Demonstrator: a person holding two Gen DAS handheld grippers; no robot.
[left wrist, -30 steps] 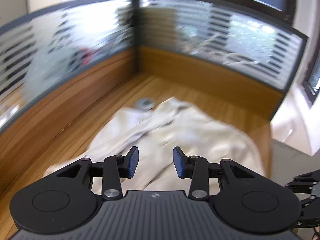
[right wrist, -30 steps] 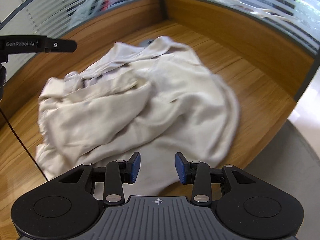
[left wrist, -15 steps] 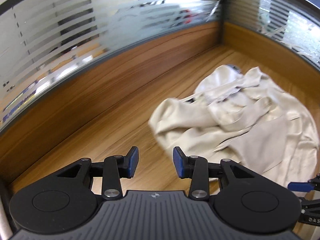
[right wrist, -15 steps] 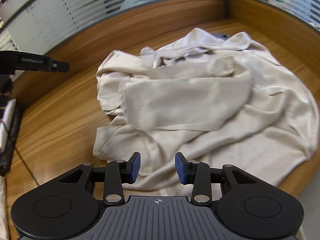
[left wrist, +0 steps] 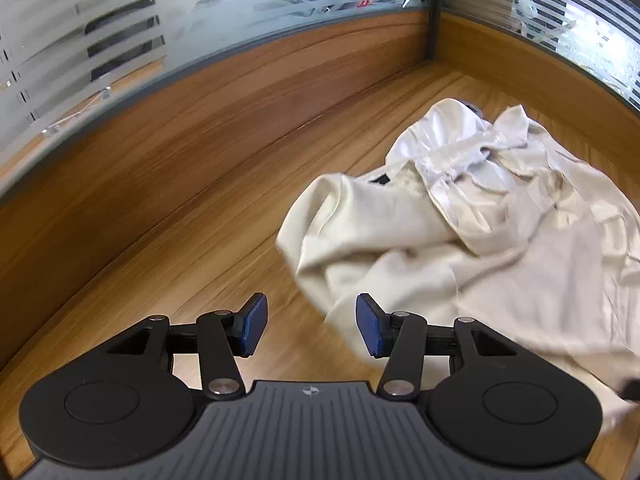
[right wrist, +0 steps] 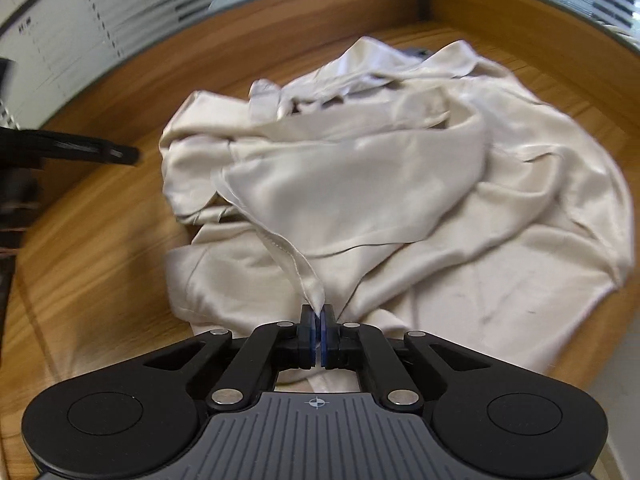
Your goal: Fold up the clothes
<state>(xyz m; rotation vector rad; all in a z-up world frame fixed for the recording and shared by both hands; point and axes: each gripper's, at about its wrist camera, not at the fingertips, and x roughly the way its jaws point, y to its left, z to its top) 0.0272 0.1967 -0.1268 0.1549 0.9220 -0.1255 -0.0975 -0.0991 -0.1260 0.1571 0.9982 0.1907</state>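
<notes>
Right gripper [right wrist: 319, 322]: pinched tight on 1 hemmed corner of the cream garment [right wrist: 400, 184], cloth drawn up to the pads in a taut ridge. Left gripper [left wrist: 311, 330]: jaws opening, nothing between them, only bare wooden desk [left wrist: 200, 240] beneath, garment edge just beside the right-hand pad. Garment itself: crumpled in a heap on the desk near the corner of the glass partition [left wrist: 120, 40]. Step in hand, probably: securing corners before spreading flat. Next: a 2nd grip, likely on the near edge, then pulling apart.
</notes>
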